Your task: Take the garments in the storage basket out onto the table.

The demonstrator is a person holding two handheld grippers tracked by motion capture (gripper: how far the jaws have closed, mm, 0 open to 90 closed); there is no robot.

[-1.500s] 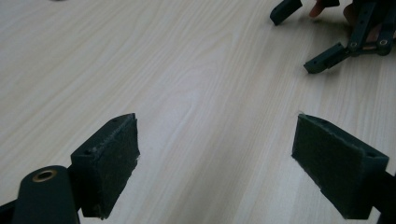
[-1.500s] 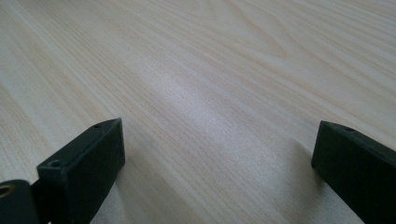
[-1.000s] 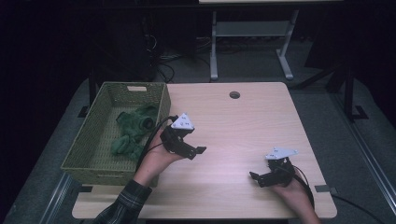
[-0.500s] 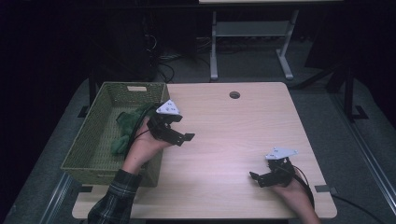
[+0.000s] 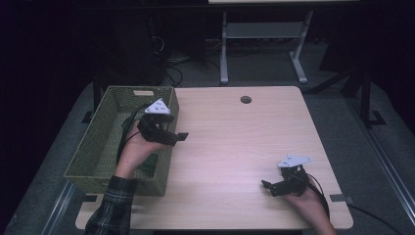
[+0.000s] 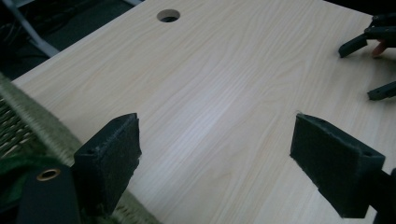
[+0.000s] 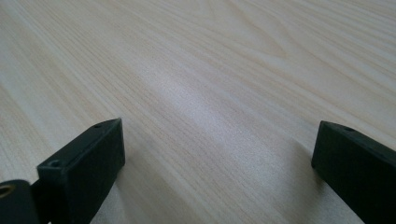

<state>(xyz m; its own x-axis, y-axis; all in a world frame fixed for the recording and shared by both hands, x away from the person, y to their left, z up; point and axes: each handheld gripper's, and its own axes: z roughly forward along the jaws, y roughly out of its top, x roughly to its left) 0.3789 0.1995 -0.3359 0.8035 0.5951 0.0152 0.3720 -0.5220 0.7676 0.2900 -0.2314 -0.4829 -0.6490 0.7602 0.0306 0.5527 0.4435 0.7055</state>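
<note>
Green cloth is glimpsed, mostly hidden, in the woven basket [image 5: 93, 161] beneath the left gripper [image 5: 169, 133] (jaws wide, empty); the right gripper [image 5: 274, 188] is likewise held apart above the table [image 5: 235, 147].

dim room | tabletop [image 5: 235, 142] lit overhead | soft sheen | edges dark

Left gripper [image 5: 169, 132] over basket [image 5: 93, 159] right rim; basket on table [image 5: 235, 147] left edge. Right gripper [image 5: 274, 186] well apart, near table's front right.
</note>
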